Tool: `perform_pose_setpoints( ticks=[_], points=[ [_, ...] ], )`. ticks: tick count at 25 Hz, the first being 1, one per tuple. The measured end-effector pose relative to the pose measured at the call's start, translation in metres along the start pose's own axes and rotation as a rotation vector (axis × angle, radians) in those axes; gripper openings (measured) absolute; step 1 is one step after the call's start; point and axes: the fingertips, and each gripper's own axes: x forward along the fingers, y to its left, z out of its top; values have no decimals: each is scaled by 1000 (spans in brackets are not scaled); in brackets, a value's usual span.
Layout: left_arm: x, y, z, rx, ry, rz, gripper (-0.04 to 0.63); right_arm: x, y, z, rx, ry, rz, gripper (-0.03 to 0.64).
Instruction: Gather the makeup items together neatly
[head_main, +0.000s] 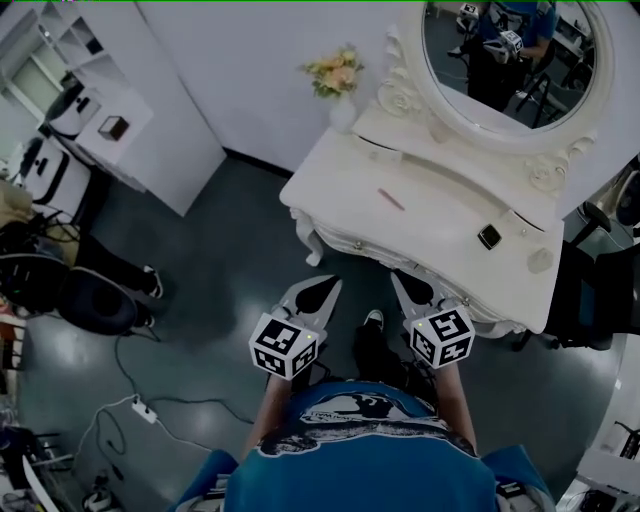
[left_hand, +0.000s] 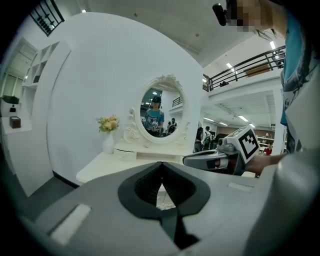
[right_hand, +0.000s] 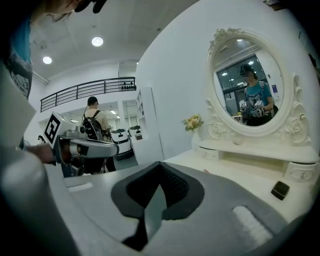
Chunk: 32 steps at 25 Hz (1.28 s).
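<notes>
A white vanity table (head_main: 440, 215) with an oval mirror (head_main: 510, 60) stands in front of me. On its top lie a slim pink stick (head_main: 390, 199), a small black square case (head_main: 489, 236) and a round pale item (head_main: 540, 260). The black case (right_hand: 280, 189) also shows at the right of the right gripper view. My left gripper (head_main: 322, 288) and right gripper (head_main: 402, 282) hang side by side before the table's front edge, above the floor. Both are shut with nothing between the jaws, as the left gripper (left_hand: 161, 164) and the right gripper (right_hand: 160, 164) show in their own views.
A vase of flowers (head_main: 340, 90) stands at the table's back left corner. White shelving (head_main: 110, 110) lines the left wall. Cables and a power strip (head_main: 143, 410) lie on the dark floor at the left. A dark chair (head_main: 95, 300) stands further left.
</notes>
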Motion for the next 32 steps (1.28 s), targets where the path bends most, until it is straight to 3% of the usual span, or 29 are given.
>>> perform_pose_setpoints(
  ticks=[7,14,23,32],
  points=[
    [80,27,36,31,9,-36,14,45,-72,31,10,-7,-7,3],
    [132,41,44,40,45,-52,14,76,-118,30,42,20,6,3],
    [154,55,47,35,87,-30,14,95,-139,24,78,54,29,3],
    [173,45,42,32,127,-79,14,88,-156,8,116,90,-21,3]
  ],
)
